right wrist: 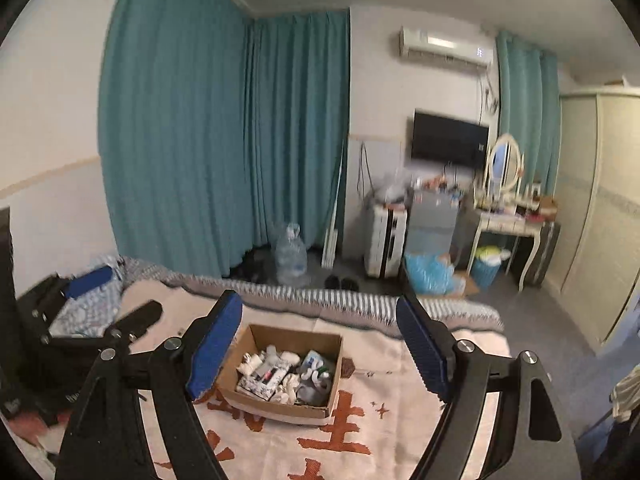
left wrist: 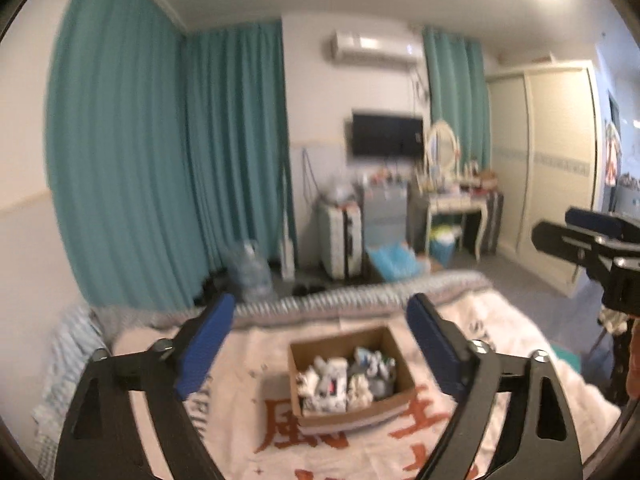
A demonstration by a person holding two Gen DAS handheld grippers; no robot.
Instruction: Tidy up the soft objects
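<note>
A brown cardboard box point(left wrist: 394, 402) sits on the bed, filled with several rolled socks and other soft items point(left wrist: 346, 378). It also shows in the right wrist view point(right wrist: 236, 344), with its soft items point(right wrist: 286, 374) inside. My left gripper point(left wrist: 320, 344) is open and empty, held above and short of the box. My right gripper point(right wrist: 320, 340) is open and empty, also above and short of the box. The right gripper shows at the right edge of the left wrist view point(left wrist: 588, 236). The left gripper shows at the left of the right wrist view point(right wrist: 100, 296).
The bed is covered by a pink blanket point(right wrist: 400, 432) with orange characters. A pale patterned pillow point(left wrist: 68, 360) lies at the bed's left. Beyond the bed are teal curtains point(right wrist: 180, 140), a water jug point(right wrist: 291, 256), a suitcase point(right wrist: 386, 240), a dressing table point(right wrist: 508, 224) and a wardrobe point(left wrist: 556, 184).
</note>
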